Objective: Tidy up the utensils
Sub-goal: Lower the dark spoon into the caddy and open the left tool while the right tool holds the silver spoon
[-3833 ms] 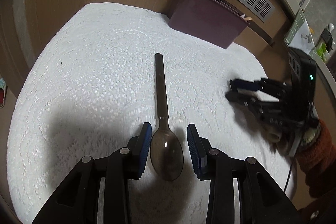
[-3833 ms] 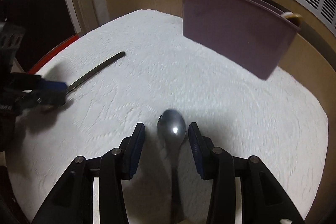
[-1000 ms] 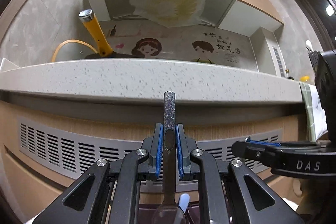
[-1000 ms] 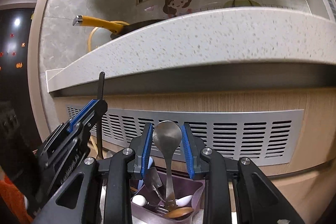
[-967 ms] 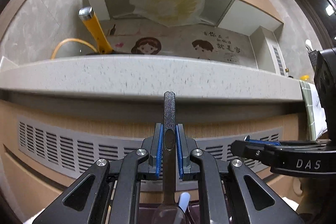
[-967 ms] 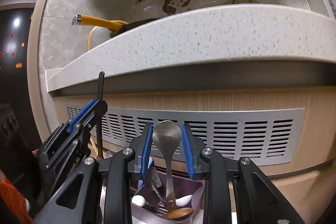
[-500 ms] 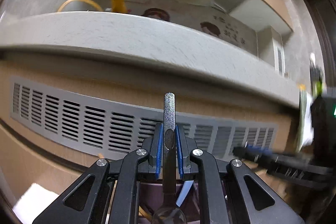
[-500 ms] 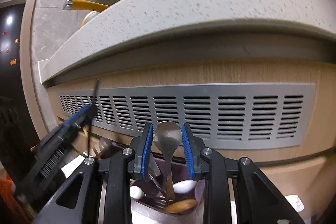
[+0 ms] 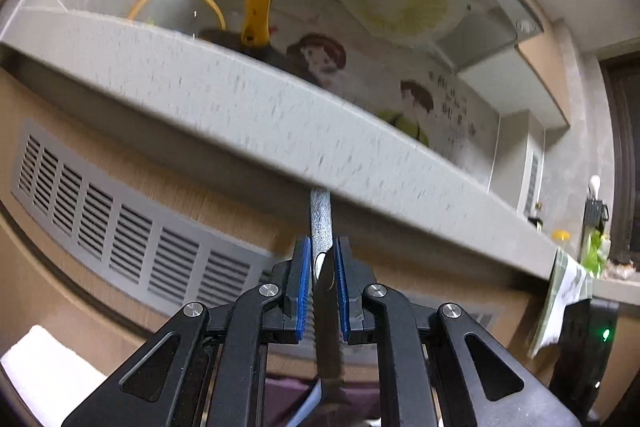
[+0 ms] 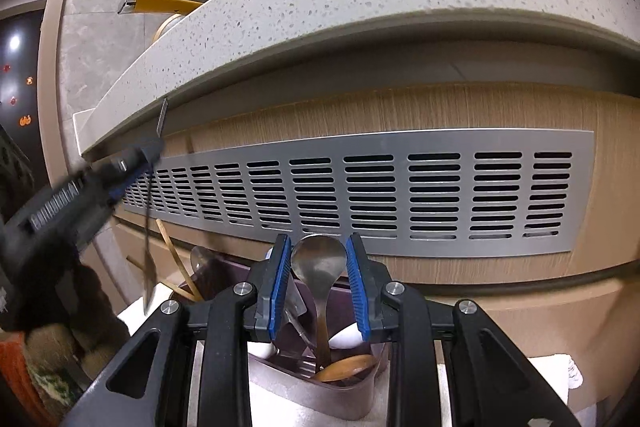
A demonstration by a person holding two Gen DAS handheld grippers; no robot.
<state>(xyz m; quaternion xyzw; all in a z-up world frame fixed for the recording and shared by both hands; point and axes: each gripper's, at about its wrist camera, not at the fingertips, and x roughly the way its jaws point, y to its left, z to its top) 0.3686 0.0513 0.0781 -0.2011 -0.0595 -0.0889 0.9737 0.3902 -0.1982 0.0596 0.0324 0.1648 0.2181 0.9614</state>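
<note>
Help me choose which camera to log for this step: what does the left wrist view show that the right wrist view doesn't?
Only the left wrist view shows the cartoon wall sticker and the dark spoon's handle clamped in the left gripper up close. Only the right wrist view shows inside the purple holder and the steel spoon gripped by the bowl in the right gripper. Both show the speckled countertop, the grey vent grille and the yellow handle.
</note>
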